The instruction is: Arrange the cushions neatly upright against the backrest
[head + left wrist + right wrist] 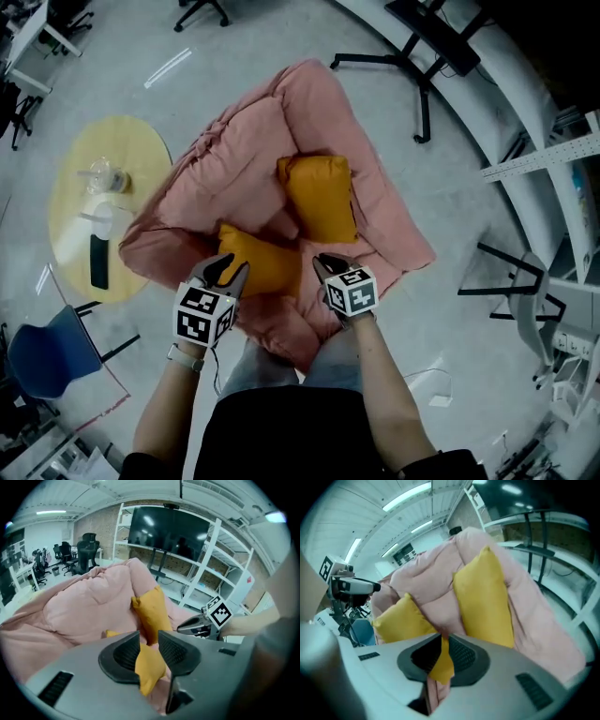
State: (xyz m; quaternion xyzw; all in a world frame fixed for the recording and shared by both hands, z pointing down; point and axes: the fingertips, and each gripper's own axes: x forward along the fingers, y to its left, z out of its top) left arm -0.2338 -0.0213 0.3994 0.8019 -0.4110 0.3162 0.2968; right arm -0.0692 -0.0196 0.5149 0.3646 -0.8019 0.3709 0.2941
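Head view: sofa (234,159) holds two cushions. Jaws of left gripper (230,271) and right gripper (324,266) each pinch near cushion (264,266); far cushion (321,195) stands upright.

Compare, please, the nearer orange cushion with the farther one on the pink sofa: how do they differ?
The nearer cushion is pinched by the left gripper and the right gripper; the farther cushion is untouched. The farther cushion stands upright against the backrest of the pink sofa; the nearer cushion sits low at the seat's front. Both are orange and similar in size.
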